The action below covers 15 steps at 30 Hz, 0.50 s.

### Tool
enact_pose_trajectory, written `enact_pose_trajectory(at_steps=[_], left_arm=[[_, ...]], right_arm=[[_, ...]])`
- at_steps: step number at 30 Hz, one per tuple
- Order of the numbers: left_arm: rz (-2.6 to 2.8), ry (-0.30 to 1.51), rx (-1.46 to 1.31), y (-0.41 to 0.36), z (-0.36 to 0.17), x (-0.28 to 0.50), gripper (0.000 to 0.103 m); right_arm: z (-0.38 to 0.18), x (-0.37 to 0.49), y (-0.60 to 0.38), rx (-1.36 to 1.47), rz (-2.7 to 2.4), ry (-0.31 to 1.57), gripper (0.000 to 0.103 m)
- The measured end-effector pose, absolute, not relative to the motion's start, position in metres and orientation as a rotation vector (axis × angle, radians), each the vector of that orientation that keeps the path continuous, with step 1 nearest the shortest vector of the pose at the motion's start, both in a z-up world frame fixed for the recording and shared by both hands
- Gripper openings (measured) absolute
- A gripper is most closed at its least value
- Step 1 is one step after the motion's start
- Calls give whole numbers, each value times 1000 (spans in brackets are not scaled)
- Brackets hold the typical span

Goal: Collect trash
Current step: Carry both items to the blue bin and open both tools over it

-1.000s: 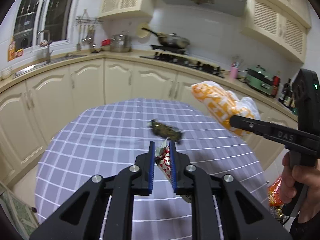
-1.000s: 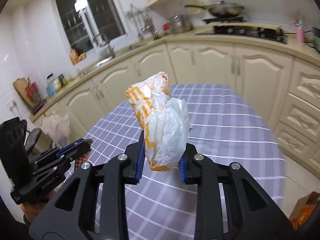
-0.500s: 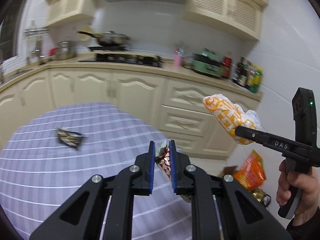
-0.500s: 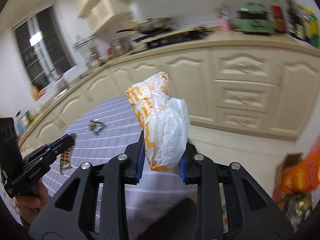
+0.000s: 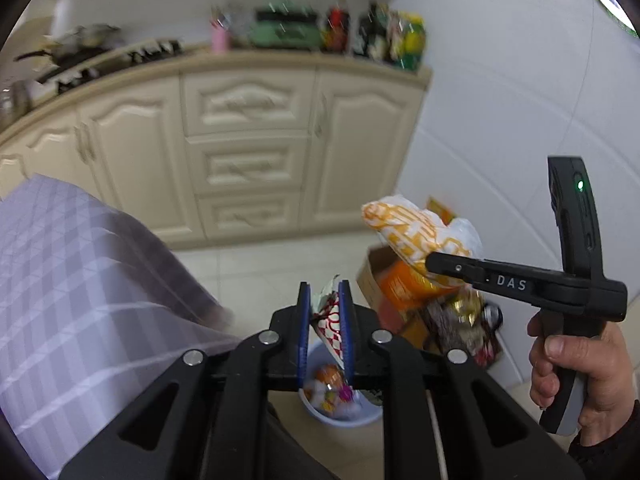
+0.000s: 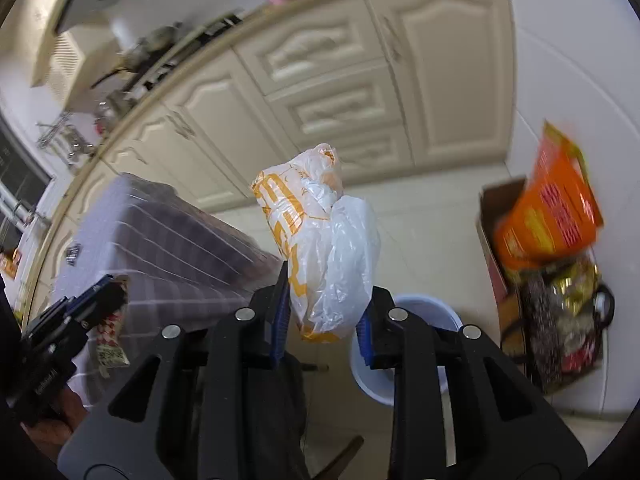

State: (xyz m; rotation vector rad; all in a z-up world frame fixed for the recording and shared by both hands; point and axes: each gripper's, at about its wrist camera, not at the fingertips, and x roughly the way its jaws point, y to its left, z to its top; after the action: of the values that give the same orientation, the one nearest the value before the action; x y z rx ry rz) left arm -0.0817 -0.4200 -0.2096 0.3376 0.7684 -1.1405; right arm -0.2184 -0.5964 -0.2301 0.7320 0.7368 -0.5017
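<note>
now i've swung both tools off the table (image 5: 80, 280) to above the bin (image 5: 340, 416), left gripper (image 5: 325, 320) clamping the wrapper (image 5: 330, 316), right gripper (image 6: 324, 312) clamping the bag (image 6: 320, 240); drop comes next, i'd say.

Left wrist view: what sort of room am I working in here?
A home kitchen, most likely. Cream cabinets with drawers run under a countertop that carries bottles and a green appliance, and a pan sits on a stove at the far left. A checked tablecloth covers a table nearby.
</note>
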Motion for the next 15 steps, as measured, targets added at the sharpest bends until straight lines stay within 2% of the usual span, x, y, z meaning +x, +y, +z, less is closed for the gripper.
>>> enact_pose_trajectory(at_steps=[9,15], left_arm=[[-1170,1047,478,-488,-333,-83,13],[-1186,1146,546,-514,-384,-82,13]], right_arm=[[-326,-227,-620,913,-539,883,28],[-368,-224,-627,990,-544,950,30]])
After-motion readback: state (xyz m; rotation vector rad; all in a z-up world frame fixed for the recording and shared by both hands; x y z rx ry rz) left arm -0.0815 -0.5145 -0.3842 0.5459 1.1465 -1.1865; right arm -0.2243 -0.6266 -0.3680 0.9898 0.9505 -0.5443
